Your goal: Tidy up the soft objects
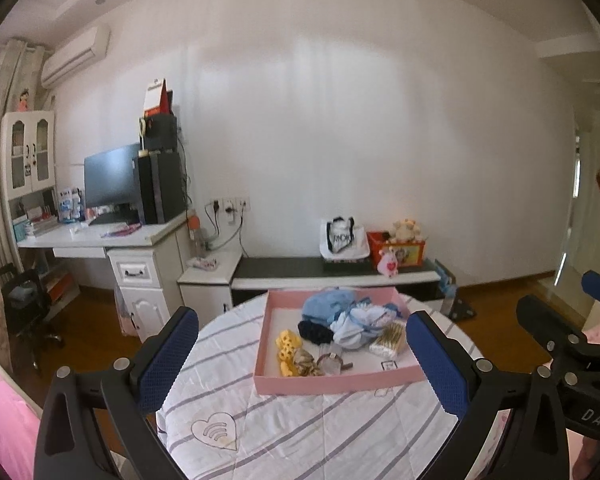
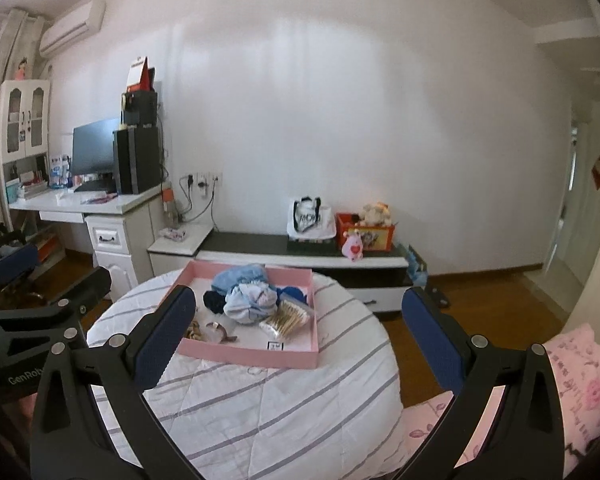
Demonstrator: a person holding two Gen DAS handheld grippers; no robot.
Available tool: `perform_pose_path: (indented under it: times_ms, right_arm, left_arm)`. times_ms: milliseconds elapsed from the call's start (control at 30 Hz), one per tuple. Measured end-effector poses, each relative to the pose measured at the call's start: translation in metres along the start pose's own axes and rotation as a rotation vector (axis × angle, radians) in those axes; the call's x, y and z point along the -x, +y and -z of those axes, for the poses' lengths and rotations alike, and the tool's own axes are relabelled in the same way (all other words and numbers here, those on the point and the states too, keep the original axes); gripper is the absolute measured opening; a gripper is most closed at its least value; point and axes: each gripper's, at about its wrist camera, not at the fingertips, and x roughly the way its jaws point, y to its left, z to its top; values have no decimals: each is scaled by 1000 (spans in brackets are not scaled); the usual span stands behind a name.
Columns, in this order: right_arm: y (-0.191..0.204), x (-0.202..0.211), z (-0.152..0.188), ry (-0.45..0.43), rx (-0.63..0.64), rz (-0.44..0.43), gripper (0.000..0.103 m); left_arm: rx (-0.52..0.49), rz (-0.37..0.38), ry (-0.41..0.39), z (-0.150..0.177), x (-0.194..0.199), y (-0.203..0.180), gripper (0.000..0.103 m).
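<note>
A shallow pink tray sits on a round surface covered by a white striped quilt. Inside it lie crumpled light blue cloths, a dark scrunchie, a yellow foam piece, a striped hair tie, a clear bracelet-like item and a bag of cotton swabs. My left gripper is open, held back from the tray's near edge. My right gripper is open too, empty, beside the left one.
A white desk with monitor and computer tower stands at the left wall. A low TV bench behind the table carries a tote bag and a red toy box. Pink bedding lies at the right. Wooden floor surrounds the table.
</note>
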Motion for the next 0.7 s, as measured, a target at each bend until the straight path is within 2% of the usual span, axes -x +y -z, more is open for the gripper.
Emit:
perform_pose_path:
  times_ms: [467,700]
  right_arm:
    - [8,57,-9,-172,25,27,103]
    - [7,68,-8,-205,19,29,103]
  left_arm:
    - [0,-35,-160,17,55,-7,103]
    - [5,-42,-186,24,62,-10,103]
